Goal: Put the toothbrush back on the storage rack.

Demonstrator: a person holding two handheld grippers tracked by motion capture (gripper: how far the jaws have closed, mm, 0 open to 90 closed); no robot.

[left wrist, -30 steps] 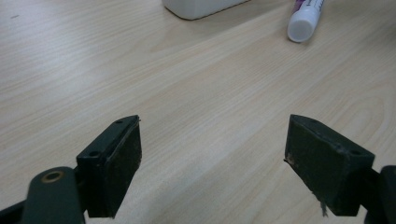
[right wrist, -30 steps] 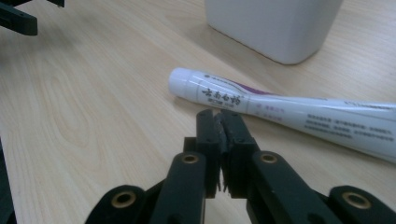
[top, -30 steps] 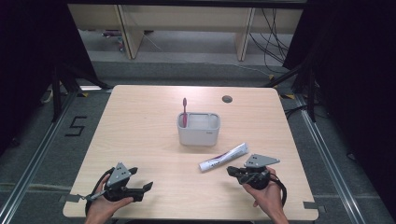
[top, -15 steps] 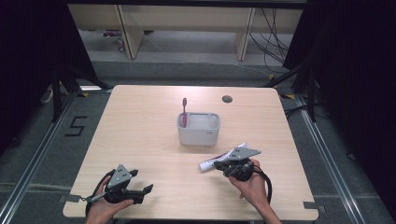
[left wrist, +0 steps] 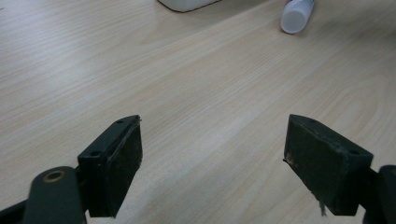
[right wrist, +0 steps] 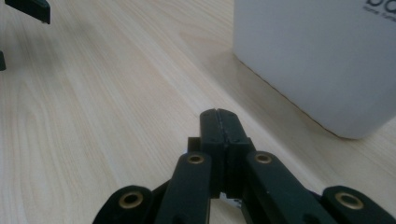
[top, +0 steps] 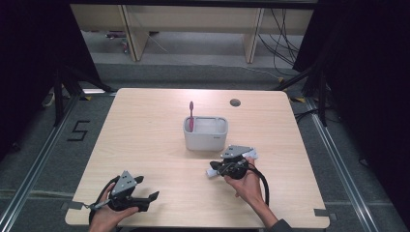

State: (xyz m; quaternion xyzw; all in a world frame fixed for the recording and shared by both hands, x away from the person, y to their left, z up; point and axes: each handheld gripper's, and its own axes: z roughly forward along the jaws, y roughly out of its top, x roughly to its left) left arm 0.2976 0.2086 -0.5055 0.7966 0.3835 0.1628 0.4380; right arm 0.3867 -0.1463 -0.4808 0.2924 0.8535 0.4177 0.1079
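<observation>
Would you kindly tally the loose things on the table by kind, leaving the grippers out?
White bin: 1
Pink toothbrush, standing in the bin: 1
White tube, lying by the right gripper: 1
Total: 3

a pale wood-grain table (top: pixel 145 125) carries a white tub (top: pixel 205 138) with a pink-red toothbrush (top: pixel 191 116) in it. the tube (left wrist: pixel 296 14) is white. both grippers, left (left wrist: pixel 212 158) and right (right wrist: pixel 218 122), are black with brass-coloured rivets.
</observation>
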